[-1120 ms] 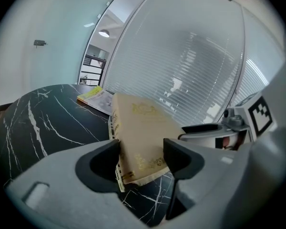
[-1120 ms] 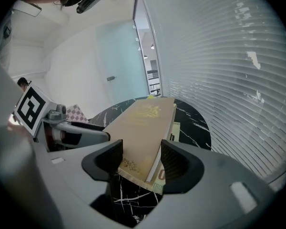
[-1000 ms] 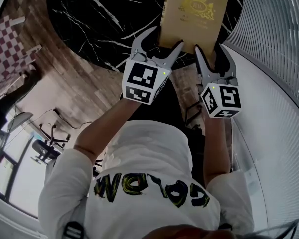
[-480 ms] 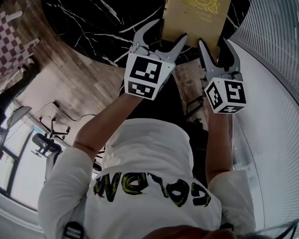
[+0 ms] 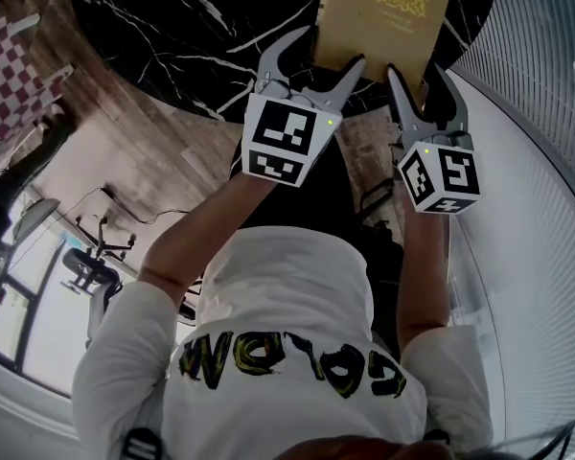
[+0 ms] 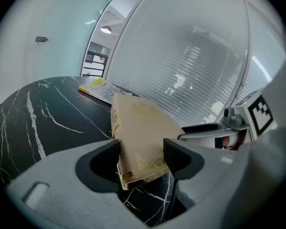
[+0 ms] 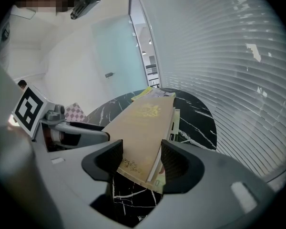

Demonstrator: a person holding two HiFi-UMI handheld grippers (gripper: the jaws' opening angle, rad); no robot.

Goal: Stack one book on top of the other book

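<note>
Black marble table (image 5: 172,36), tan book (image 5: 383,17) near corners clamped by left claw (image 5: 326,51), right claw (image 5: 417,73)

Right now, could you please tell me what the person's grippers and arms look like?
Both the left gripper and the right gripper are pale grey with curved, tapering fingers lined with dark pads. Each carries a white cube printed with black square markers and a small green light. The person wears a white short-sleeved T-shirt with yellow and black lettering; the forearms are bare.
</note>
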